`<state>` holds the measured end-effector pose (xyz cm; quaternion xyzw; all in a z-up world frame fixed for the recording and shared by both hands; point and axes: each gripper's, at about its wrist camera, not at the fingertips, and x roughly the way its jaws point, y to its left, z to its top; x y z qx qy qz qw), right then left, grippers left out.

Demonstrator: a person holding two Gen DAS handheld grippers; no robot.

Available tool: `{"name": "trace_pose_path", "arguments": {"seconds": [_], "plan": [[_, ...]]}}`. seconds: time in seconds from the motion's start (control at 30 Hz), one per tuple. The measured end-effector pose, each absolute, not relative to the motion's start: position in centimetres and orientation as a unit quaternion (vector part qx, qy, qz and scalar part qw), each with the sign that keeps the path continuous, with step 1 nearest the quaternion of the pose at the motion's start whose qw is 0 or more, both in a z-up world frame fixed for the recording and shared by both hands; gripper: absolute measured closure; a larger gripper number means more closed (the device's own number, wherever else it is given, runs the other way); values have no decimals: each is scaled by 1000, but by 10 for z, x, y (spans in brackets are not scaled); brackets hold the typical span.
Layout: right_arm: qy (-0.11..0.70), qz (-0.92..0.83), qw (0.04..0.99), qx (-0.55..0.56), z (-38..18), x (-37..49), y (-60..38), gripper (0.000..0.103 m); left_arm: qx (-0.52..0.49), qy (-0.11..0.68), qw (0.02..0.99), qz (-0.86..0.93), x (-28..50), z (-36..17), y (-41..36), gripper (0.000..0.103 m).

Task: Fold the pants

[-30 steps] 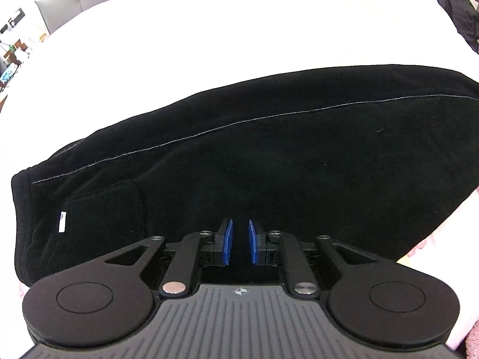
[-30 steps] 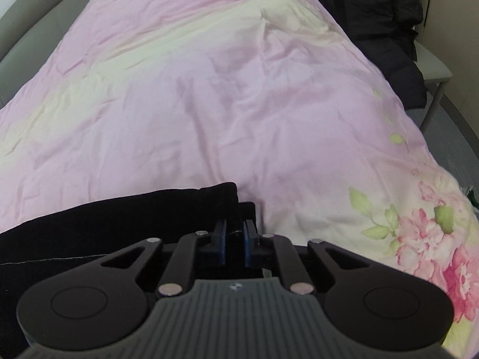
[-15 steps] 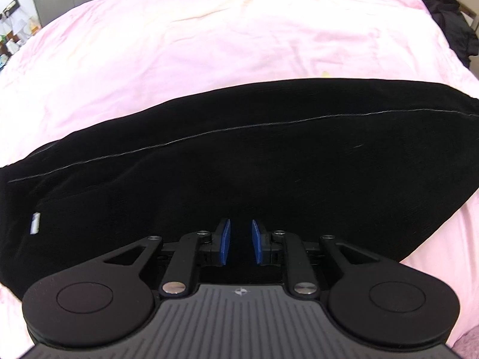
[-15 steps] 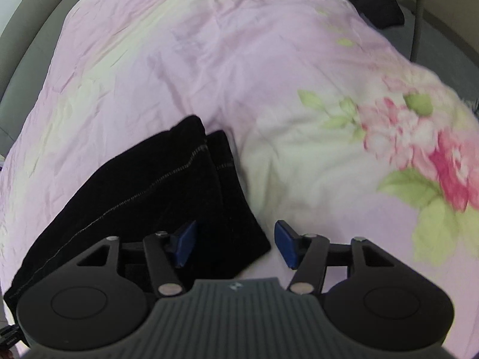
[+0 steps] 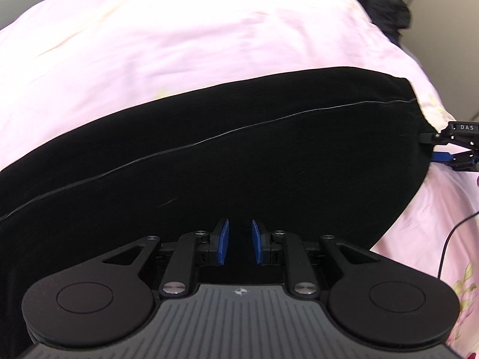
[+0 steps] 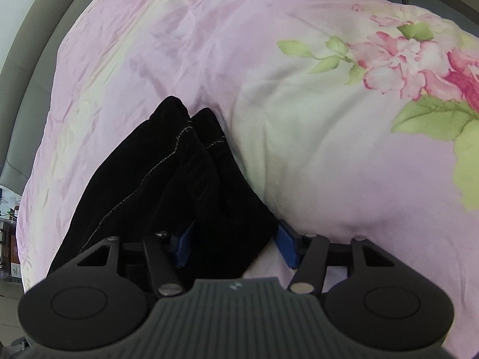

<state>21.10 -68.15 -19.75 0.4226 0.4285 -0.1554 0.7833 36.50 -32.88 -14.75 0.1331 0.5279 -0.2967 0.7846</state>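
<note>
Black pants (image 5: 239, 161) lie folded lengthwise across a pink bed cover, a pale seam line running along them. My left gripper (image 5: 238, 245) is over the near edge of the pants, its blue pads a narrow gap apart with black cloth between them. My right gripper (image 6: 235, 246) is open wide around the leg cuffs (image 6: 191, 161), the cloth lying between its blue pads. It also shows in the left wrist view (image 5: 449, 152) at the cuff end on the right.
The pink bed cover (image 5: 179, 36) with a flower print (image 6: 413, 56) spreads all around. A dark garment (image 5: 380, 3) lies at the far right corner. A thin black cable (image 5: 449, 239) runs over the cover at the right. A grey headboard (image 6: 33, 68) is at the left.
My right gripper opened from shut and now stands wide around the cuffs. The left gripper slid rightward along the pants; its pads parted slightly.
</note>
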Motion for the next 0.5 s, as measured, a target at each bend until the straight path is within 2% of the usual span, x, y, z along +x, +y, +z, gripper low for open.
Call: {"name": "trace_pose_path", "arguments": {"seconds": [0.17, 0.43, 0.5], "plan": [[419, -138, 755, 484, -202, 193, -689, 62, 163, 534, 770, -310, 360, -170, -371, 81], [403, -138, 749, 508, -222, 207, -689, 58, 149, 559, 758, -300, 374, -189, -374, 81], [406, -141, 763, 484, -217, 208, -683, 61, 153, 557, 759, -301, 372, -190, -374, 81]]}}
